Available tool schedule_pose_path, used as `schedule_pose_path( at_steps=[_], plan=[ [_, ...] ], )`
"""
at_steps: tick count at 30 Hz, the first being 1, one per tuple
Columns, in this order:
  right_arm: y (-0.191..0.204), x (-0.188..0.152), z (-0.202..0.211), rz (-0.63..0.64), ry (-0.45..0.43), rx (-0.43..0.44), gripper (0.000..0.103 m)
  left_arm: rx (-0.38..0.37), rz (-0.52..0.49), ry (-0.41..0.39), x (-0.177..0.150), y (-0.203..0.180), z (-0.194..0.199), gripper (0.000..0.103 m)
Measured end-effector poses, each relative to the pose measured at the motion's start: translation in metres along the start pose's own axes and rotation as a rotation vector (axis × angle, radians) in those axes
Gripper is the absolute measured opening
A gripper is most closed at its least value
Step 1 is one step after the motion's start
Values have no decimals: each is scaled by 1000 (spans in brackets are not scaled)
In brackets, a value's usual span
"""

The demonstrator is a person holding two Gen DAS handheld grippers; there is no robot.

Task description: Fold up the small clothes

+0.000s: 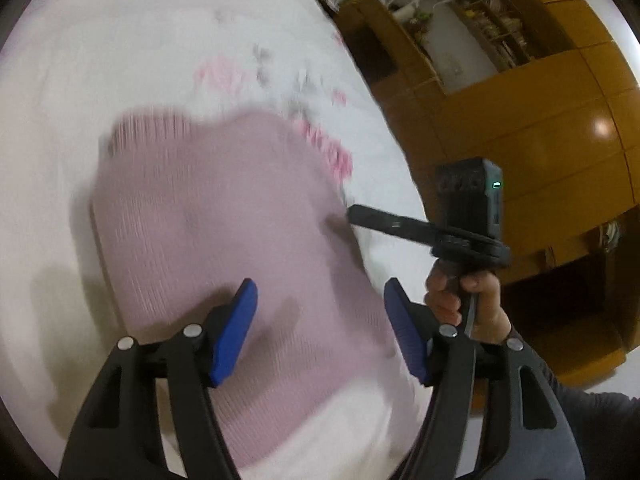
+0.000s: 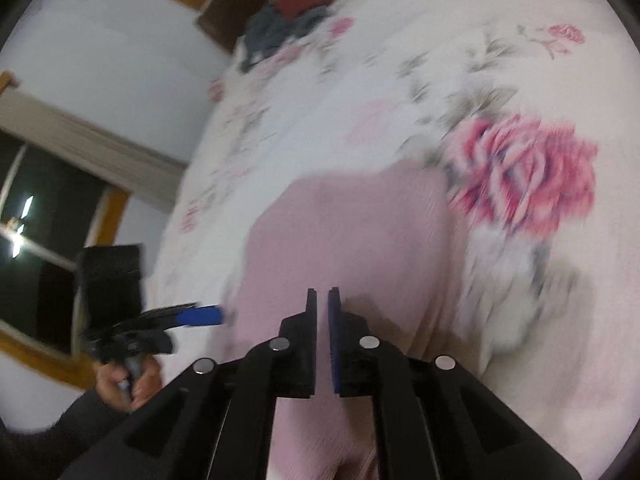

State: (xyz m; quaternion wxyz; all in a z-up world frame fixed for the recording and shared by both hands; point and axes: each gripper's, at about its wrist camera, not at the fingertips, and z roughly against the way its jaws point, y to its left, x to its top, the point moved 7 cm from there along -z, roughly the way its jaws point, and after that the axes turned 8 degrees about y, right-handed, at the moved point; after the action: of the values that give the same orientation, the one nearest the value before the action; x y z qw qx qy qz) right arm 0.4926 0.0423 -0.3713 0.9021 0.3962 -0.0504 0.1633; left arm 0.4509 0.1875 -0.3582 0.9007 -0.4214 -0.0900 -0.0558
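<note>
- A small pink knit top [image 1: 224,248] lies flat on a bed. It has thin ribbed lines, and a ribbed band shows at its far edge in the left wrist view.
- The pictures are blurry, so the small parts of the top are hard to see.
- The left gripper [image 1: 320,320] hangs over the near part of the top. Its two blue pads [image 1: 234,332] are wide apart, and nothing is between them.
- The right gripper [image 2: 322,300] is over the near edge of the top. Its two fingers are almost together with only a thin gap. I cannot tell if any cloth is pinched there.
- A hand [image 1: 468,300] holds the right gripper's handle, beside the top.
- The bedspread [image 2: 500,60] is white with big pink roses [image 2: 528,172]. One rose sits just beside the top.
- Far off on the bed is a pile of dark grey and red clothes [image 2: 292,16].
- Next to the bed is a wooden cabinet [image 1: 540,112] with shelves.
</note>
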Motion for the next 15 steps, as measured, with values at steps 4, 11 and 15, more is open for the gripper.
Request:
schedule_pose_path(
  at_steps=[4, 11, 15],
  plan=[
    [-20, -26, -20, 36, 44, -155, 0, 31, 66, -6, -7, 27, -18, 45],
    [18, -43, 10, 60, 6, -57, 8, 38, 86, -68, -29, 11, 0, 82],
    [-18, -72, -27, 14, 146, -158, 0, 52, 129, -75, -41, 15, -3, 85]
  ],
)
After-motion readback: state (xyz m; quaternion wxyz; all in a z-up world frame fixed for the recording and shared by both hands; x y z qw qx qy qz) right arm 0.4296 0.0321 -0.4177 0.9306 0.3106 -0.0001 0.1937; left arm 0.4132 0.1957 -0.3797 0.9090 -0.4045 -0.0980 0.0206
